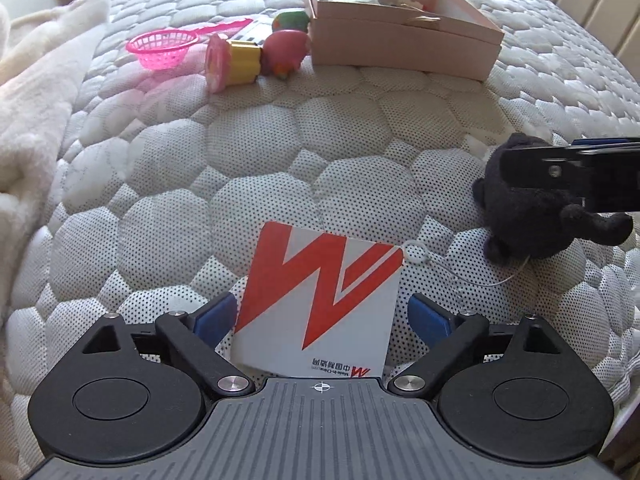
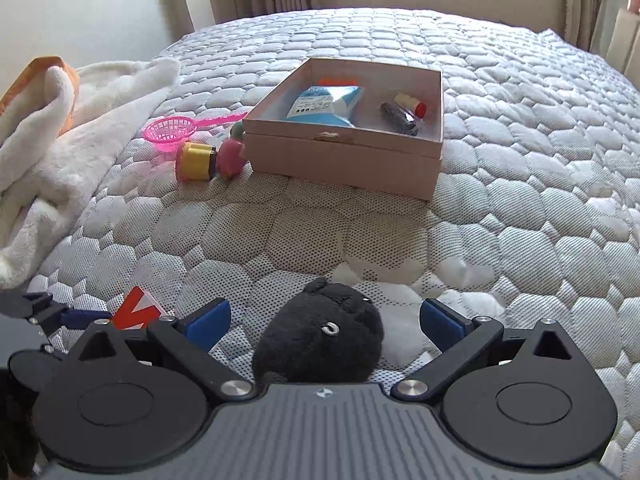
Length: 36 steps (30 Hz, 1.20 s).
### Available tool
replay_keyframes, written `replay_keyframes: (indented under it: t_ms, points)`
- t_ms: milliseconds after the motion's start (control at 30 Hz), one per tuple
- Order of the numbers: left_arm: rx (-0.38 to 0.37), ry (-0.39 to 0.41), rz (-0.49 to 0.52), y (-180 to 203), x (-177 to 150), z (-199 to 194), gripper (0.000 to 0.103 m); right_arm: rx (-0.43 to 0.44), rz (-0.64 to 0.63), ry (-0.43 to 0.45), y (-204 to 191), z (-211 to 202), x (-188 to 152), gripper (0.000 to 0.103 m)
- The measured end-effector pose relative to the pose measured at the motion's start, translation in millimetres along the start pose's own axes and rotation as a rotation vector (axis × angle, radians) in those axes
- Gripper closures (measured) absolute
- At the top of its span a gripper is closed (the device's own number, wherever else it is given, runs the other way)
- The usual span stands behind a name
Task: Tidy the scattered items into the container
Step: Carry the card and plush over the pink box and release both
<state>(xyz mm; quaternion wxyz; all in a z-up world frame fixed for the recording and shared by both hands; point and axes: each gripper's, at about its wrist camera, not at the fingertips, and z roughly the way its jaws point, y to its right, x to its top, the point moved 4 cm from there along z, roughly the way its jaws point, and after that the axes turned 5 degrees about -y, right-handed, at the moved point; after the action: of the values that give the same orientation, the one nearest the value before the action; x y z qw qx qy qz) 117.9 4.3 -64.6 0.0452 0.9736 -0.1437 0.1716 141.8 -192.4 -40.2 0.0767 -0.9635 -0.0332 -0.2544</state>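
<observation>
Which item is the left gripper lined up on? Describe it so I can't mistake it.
Start at the pink box on the quilted mattress, then come toward the camera to the open left gripper. Between its blue pads lies a flat square card. Unlike the fuzzy black plush beside it, it is white with a red zigzag logo.

Card point(image 1: 316, 304): near edge hidden under the left claw's body. Black plush toy point(image 2: 320, 340): rear likewise hidden in the right wrist view. Box point(image 2: 344, 160) contents (small print) illegible.
</observation>
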Motion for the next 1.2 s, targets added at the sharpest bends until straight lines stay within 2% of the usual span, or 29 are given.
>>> replay_keyframes:
  t_ms: [133,233,300,367,467,700,733,767,833,1000,1133,1200]
  points:
    - [0.022,0.021,0.044,-2,-2,-4,0.006,-0.073,0.060,-0.065,-6,25,-2,0.002]
    - [0.030,0.027,0.067,-3,-2,-3,0.005,-0.057,0.080,-0.080,-5,29,-8,0.002]
    - [0.025,0.022,0.072,-4,-3,0,0.005,-0.036,0.078,-0.080,-4,28,-11,0.009]
    - [0.023,0.017,0.080,-3,-3,4,0.005,-0.049,0.061,-0.081,-3,26,-14,0.021]
    - [0.015,0.009,0.090,-1,-4,10,0.005,-0.044,0.055,-0.073,0,21,-17,0.029]
    - [0.009,0.005,0.089,0,-2,18,0.005,-0.037,0.050,-0.049,1,12,-22,0.031]
    - [0.010,0.006,0.090,0,-2,17,0.006,-0.035,0.047,-0.045,1,10,-22,0.031]
    - [0.011,0.006,0.094,1,-2,16,0.014,-0.032,0.043,-0.042,0,7,-23,0.031]
    - [0.009,0.007,0.108,3,-3,11,0.016,-0.023,0.028,-0.041,-1,0,-24,0.031]
    - [-0.002,-0.010,0.120,10,-9,-11,0.016,-0.009,0.018,-0.073,4,-23,-31,0.031]
    - [-0.045,-0.029,0.109,21,-15,-39,0.016,-0.002,0.026,-0.107,10,-50,-34,0.031]
    - [-0.057,-0.032,0.135,32,-20,-55,0.016,0.019,0.038,-0.140,11,-63,-36,0.031]
